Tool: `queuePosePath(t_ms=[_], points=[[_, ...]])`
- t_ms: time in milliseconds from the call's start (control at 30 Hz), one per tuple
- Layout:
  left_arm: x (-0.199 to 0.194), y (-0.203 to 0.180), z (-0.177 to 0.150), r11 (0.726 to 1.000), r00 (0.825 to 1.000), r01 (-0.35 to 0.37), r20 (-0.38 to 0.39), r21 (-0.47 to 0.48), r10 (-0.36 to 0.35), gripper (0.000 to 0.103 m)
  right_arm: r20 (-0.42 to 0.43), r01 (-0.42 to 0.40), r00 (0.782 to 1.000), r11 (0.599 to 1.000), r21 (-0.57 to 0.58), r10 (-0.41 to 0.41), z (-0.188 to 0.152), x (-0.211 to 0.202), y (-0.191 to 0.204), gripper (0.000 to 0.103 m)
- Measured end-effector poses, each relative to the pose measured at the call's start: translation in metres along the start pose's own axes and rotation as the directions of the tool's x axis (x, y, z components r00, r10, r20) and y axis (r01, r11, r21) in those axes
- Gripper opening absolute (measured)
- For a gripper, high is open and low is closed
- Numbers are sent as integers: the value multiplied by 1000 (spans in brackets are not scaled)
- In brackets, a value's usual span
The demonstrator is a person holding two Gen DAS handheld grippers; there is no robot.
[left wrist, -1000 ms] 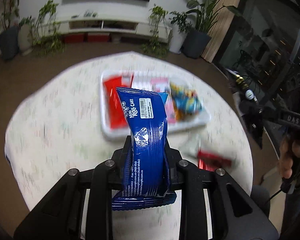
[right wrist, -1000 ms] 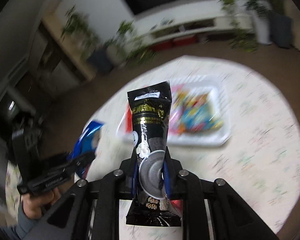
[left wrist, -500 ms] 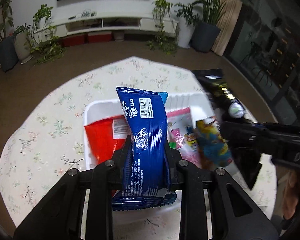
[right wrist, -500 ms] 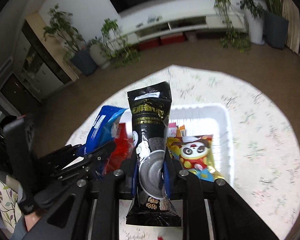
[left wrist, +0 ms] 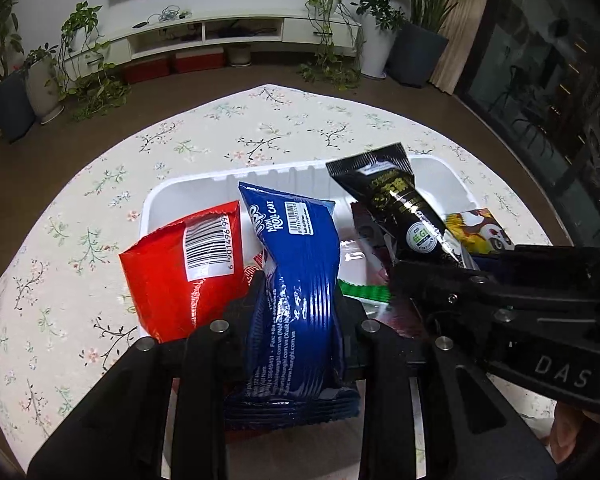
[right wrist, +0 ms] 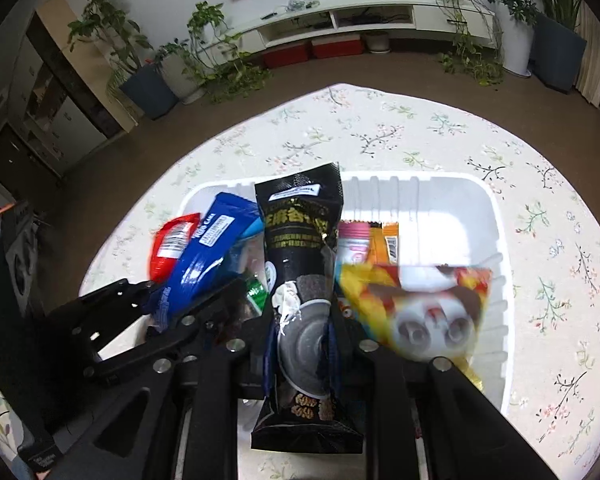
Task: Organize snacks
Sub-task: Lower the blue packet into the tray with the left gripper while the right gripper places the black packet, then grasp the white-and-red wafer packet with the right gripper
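My left gripper is shut on a blue mini roll cake pack, held just above the white tray beside a red pack. My right gripper is shut on a black snack pack, held upright over the middle of the white tray. The two grippers are side by side. The right wrist view shows the blue pack to the left of the black one. In the left wrist view the black pack is at the right.
The tray also holds a yellow panda pack, a pink pack and an orange one; its far right part is bare. It stands on a round table with a floral cloth. Potted plants and a low white shelf line the far wall.
Both grippers have moved forward and down with their packs, from in front of the tray to right over it. The tray now fills the middle of both views.
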State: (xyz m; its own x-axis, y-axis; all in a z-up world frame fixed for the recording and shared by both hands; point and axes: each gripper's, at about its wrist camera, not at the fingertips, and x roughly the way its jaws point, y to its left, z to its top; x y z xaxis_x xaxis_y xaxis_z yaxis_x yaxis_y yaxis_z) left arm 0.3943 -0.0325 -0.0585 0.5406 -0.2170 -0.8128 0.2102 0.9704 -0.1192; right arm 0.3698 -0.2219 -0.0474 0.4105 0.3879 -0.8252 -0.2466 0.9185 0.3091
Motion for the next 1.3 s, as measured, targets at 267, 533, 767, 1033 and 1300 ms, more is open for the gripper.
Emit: queuePosePath(t_ms=[267, 533, 767, 1033, 1300], points=[[13, 11, 3, 1000, 1000, 8, 5, -10, -8, 26, -33, 18, 999, 1000, 12, -18, -1, 14, -8, 23], [5, 14, 3, 999, 1000, 15, 4, -28, -15, 28, -14, 10, 1000, 1000, 27, -10, 0, 5, -7, 35], [-14, 8, -1, 1000, 999, 16, 32, -23, -15, 44, 13, 8, 1000, 1000, 23, -8, -6, -11, -8, 44], [-72, -7, -18, 999, 991, 53, 123, -10, -51, 83, 131, -52, 990, 998, -23, 54, -25, -81, -14, 76], [-140, -24, -77, 996, 976, 88, 198, 25, -91, 103, 205, -62, 974, 982, -176, 98, -100, -153, -25, 87]])
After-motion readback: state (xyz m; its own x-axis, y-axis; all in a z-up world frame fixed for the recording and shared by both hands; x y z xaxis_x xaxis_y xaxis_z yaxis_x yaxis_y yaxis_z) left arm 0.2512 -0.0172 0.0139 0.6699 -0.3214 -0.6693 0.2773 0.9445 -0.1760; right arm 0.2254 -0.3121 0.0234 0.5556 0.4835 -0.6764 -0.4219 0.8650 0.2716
